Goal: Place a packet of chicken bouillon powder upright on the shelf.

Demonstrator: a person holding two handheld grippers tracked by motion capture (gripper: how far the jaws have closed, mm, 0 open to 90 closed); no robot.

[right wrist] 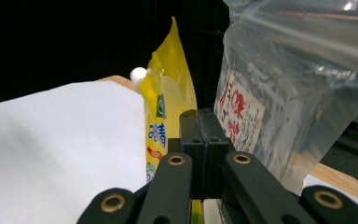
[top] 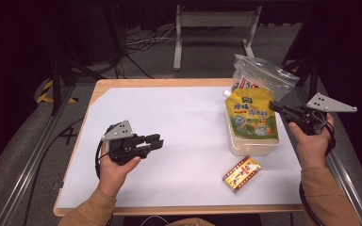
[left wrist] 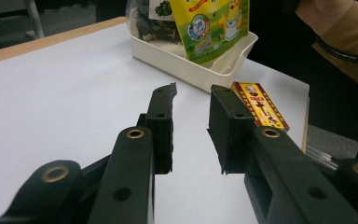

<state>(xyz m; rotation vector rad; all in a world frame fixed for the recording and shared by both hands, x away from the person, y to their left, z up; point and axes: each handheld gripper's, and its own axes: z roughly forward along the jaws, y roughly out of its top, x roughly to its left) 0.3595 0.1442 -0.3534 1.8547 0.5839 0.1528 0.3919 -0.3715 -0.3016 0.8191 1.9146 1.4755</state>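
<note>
High view. One white-covered surface (top: 179, 117) carries one cream tray (top: 257, 147), which holds one yellow spouted pouch (top: 251, 115) and, behind it, one clear plastic bag (top: 264, 75). One red-and-gold packet (top: 241, 173) lies flat on the surface just in front of the tray, apart from it. The left tool (top: 154, 142) rests low over bare surface, well apart from all items, its jaws spread. The right tool (top: 277, 107) meets the right edge of the yellow spouted pouch; whether it grips the pouch cannot be told from this angle.

Left gripper view. The left tool (left wrist: 192, 123) stands with jaws apart and nothing between them. The red-and-gold packet (left wrist: 261, 105) lies beyond the right-hand jaw, and the cream tray (left wrist: 200, 70) with the yellow spouted pouch (left wrist: 209, 25) stands farther off.

Right gripper view. The right tool (right wrist: 204, 135) has its jaws pressed together. The yellow spouted pouch (right wrist: 165, 116) rises just to the left of them and the clear plastic bag (right wrist: 293, 88) to the right. Any film caught between the pads is too thin to see.

Judged risk. If the hold takes in only a thin edge of the pouch, the slick, limp film could slip free on lifting. The upright pouch could also drag against the bag beside it and tip it, or shift the light tray.
</note>
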